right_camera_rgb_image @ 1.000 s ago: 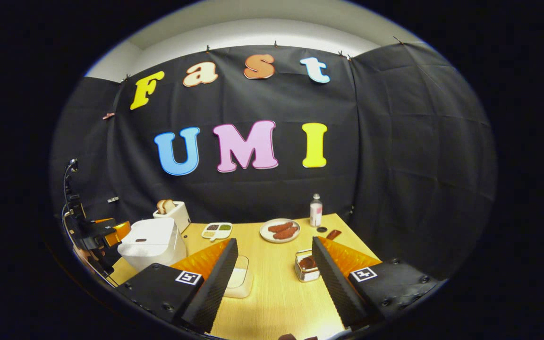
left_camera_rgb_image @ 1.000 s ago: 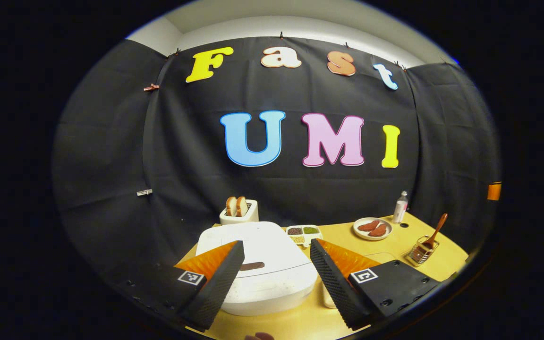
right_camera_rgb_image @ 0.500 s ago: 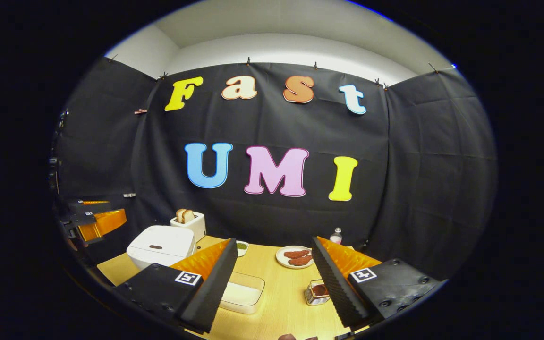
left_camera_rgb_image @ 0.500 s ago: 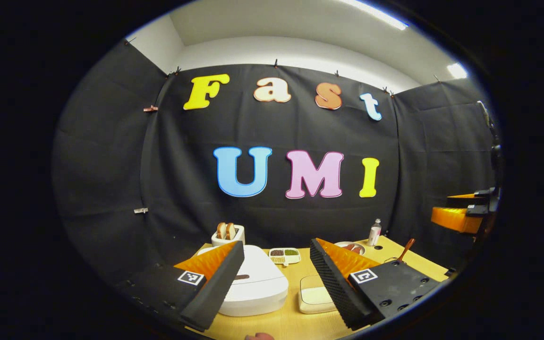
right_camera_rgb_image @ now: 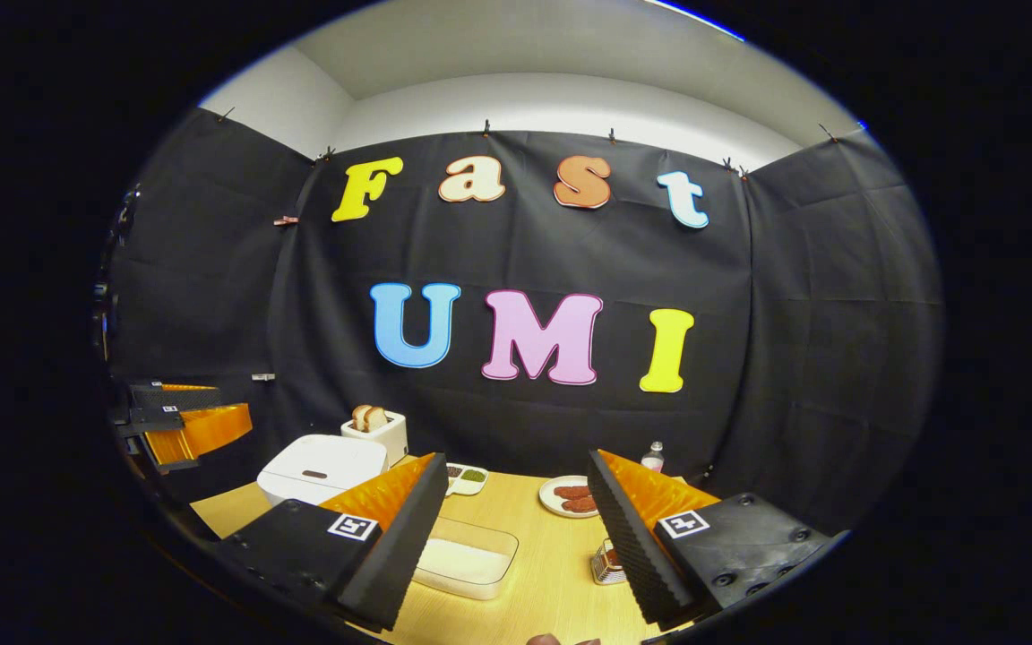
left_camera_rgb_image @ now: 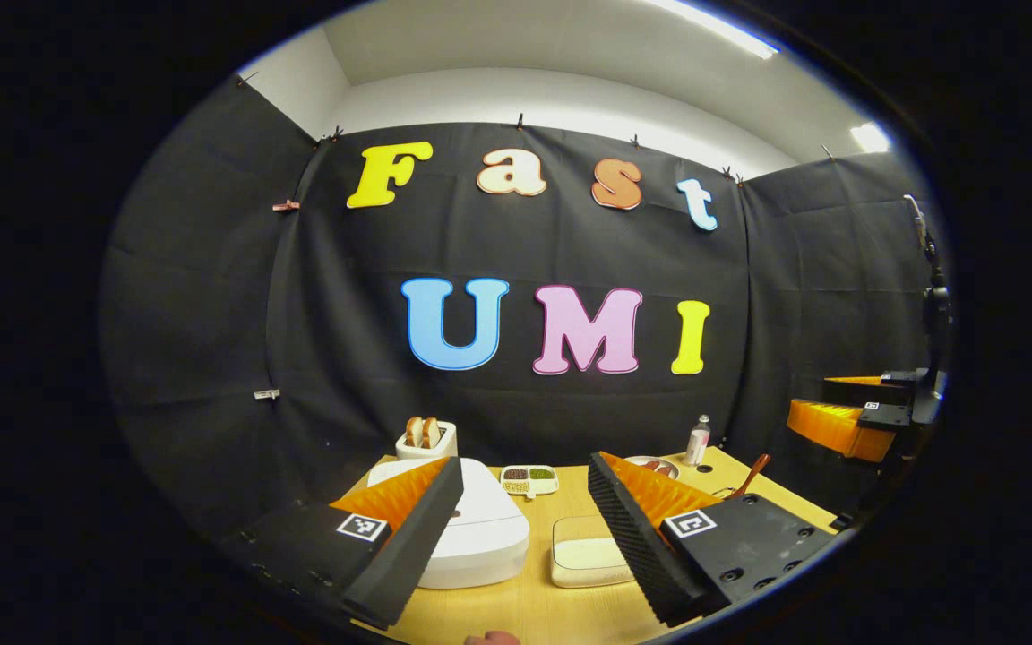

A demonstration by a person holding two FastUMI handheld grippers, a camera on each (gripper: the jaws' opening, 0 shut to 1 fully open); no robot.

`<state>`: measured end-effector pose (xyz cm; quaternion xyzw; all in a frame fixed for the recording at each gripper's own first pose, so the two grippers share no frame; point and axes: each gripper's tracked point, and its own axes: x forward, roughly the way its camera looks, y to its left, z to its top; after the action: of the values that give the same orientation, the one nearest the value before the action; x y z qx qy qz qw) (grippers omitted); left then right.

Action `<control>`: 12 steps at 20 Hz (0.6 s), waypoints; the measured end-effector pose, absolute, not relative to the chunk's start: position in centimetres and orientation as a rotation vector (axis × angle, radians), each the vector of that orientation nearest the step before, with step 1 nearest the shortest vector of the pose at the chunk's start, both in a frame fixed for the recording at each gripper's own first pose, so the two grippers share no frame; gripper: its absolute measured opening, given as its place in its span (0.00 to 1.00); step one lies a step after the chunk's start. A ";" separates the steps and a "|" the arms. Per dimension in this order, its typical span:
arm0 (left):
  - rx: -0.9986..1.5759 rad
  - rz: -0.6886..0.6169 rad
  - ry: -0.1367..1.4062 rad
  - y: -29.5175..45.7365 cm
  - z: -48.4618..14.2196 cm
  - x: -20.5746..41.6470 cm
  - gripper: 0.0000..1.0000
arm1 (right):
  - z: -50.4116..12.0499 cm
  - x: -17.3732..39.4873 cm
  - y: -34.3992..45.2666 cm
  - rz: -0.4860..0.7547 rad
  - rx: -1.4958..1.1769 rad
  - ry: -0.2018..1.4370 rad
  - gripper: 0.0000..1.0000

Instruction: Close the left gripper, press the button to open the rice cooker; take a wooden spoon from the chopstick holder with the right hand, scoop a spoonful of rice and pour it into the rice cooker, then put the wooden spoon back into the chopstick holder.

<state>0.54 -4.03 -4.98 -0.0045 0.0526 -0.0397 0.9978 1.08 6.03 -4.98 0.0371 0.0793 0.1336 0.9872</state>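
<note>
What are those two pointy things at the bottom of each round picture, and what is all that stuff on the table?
They are the two fingers of a gripper, a grabbing tool a person holds, one in each hand. A camera rides on each, so one picture comes from the left gripper and one from the right gripper. Both are open and hold nothing. On the yellow table sit a white rice cooker with its lid shut, a clear box of rice, a toaster with bread, a plate of food, a small bottle, a little tray of toppings, and a wire holder.
</note>
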 end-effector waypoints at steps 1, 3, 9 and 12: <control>-0.013 -0.076 0.111 -4.1 -5.0 0.6 0.96 | -5.1 1.2 5.6 0.263 0.074 0.163 0.98; -0.013 -0.076 0.123 -4.3 -5.5 0.6 0.96 | -5.4 1.1 5.1 0.257 0.091 0.174 0.98; 0.002 -0.074 0.127 -4.3 -5.5 0.6 0.96 | -5.6 1.5 4.0 0.238 0.106 0.181 0.96; 0.007 -0.074 0.125 -4.4 -5.5 0.7 0.96 | -5.8 1.6 3.9 0.237 0.109 0.189 0.98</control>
<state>0.70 -4.43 -5.48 0.0033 0.0625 -0.0369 0.9974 1.61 3.87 -5.84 0.0545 0.0939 0.1178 0.9871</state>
